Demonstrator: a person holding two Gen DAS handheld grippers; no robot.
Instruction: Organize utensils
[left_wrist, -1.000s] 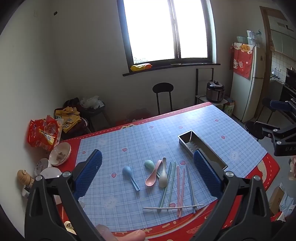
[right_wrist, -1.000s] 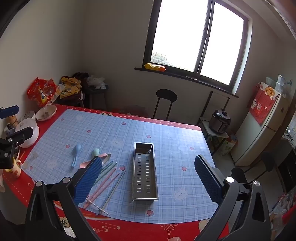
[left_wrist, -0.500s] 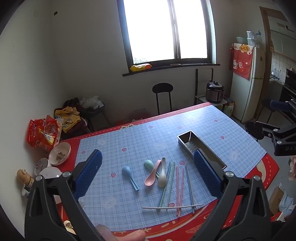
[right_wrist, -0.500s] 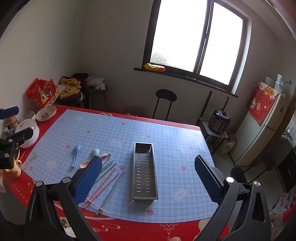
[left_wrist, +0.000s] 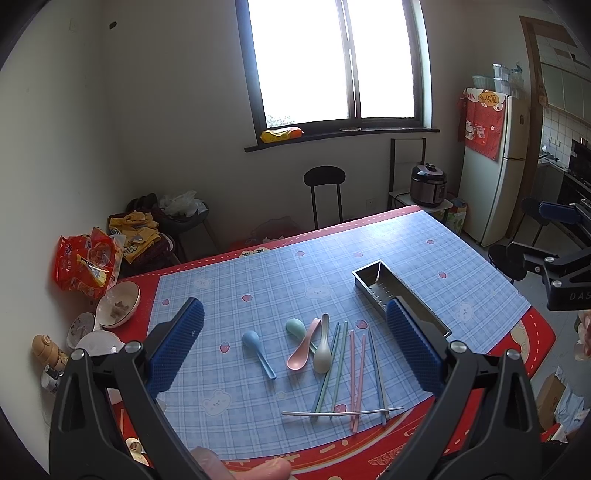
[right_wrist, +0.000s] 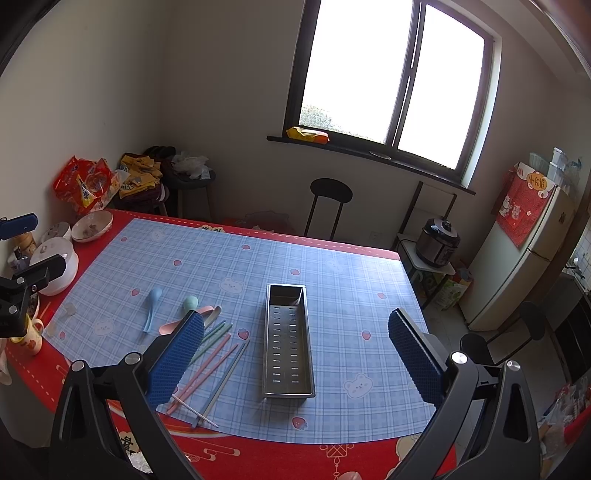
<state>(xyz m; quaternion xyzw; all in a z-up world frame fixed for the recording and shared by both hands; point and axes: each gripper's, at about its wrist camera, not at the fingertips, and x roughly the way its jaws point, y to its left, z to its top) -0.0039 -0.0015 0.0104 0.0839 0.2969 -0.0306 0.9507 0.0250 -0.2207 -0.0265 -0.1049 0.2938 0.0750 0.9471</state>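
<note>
Four spoons (left_wrist: 309, 343) and several thin chopsticks (left_wrist: 345, 373) lay loose on the desk (left_wrist: 229, 295) beside the empty metal tray (right_wrist: 289, 334), both claws (left_wrist: 293, 354) (right_wrist: 295, 360) spread apart above; we judged them light, stiff and slippery, best pinched mid-handle.

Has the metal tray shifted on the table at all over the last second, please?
No. The metal tray sits on the same checks of the blue plaid mat, beside the chopsticks, as before.
</note>
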